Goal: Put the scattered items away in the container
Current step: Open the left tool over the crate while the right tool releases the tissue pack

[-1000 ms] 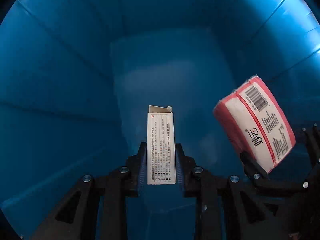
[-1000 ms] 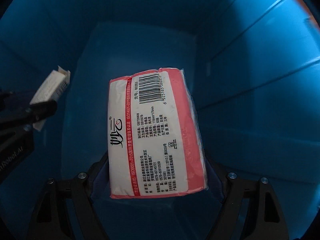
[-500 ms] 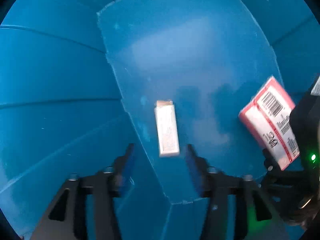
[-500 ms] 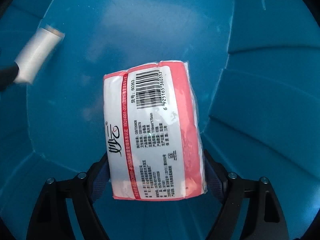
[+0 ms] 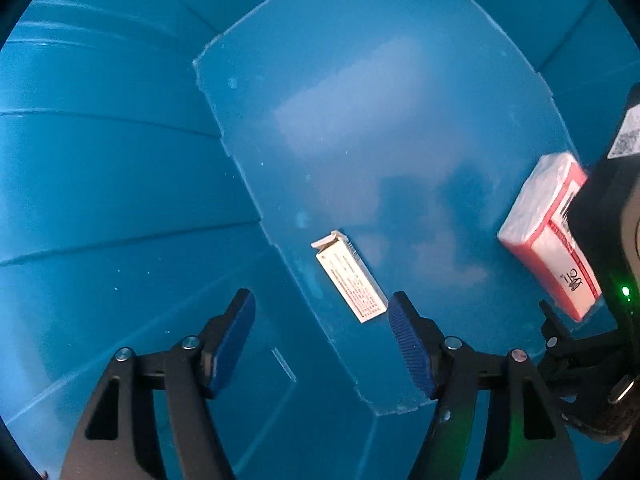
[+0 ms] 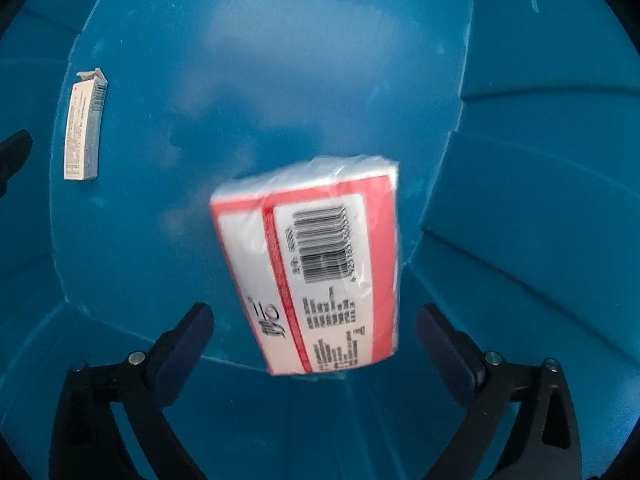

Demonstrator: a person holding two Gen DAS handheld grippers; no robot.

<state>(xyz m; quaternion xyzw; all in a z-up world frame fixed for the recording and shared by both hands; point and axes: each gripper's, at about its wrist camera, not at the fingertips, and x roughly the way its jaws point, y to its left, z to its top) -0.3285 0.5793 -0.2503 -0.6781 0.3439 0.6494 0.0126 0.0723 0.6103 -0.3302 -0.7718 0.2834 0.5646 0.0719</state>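
Both grippers point down into a blue plastic bin. A small white carton lies on the bin floor just ahead of my open left gripper; it also shows at the left of the right wrist view. A pink and white tissue pack with a barcode is blurred, loose between the spread jaws of my open right gripper, touching neither pad. The pack also shows at the right of the left wrist view, beside the right gripper's black body.
Ribbed blue bin walls surround both grippers on every side. The flat bin floor holds only the carton and the pack.
The left gripper opened and let go of the white carton, which now lies on the bin floor. The right gripper then opened and the tissue pack has come loose and tilted.
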